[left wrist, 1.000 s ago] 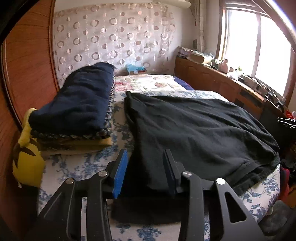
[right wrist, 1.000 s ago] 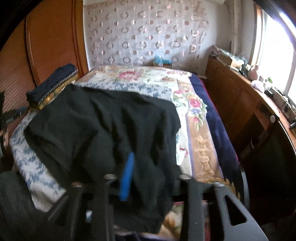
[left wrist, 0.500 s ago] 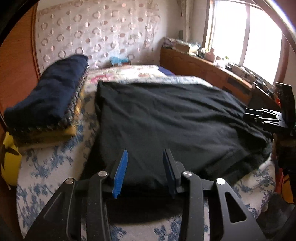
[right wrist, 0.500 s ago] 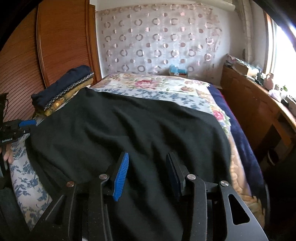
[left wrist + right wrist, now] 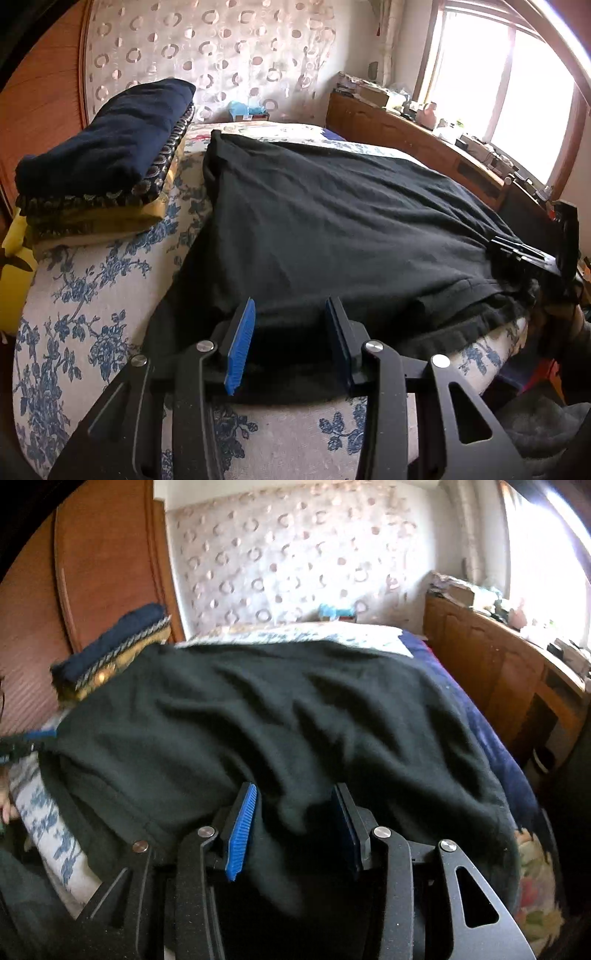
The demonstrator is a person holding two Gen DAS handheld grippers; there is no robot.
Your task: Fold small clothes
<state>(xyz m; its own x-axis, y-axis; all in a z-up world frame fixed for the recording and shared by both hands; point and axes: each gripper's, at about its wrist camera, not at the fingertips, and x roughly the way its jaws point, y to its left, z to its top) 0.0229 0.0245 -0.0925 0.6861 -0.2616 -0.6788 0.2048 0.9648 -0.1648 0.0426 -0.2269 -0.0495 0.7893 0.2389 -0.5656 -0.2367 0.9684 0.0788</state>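
The black garment lies spread across the bed, stretching left to right, its near hem running between both claws: the left gripper and right gripper, jaws apart, straddle unclamped cloth.

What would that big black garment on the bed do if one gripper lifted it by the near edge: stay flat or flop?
Probably flop: the black garment lies in soft wrinkles and droops over the bed edge. It likely drags and bunches rather than slides, as folds already gather by the right gripper. It looks thick, so perhaps fairly heavy.
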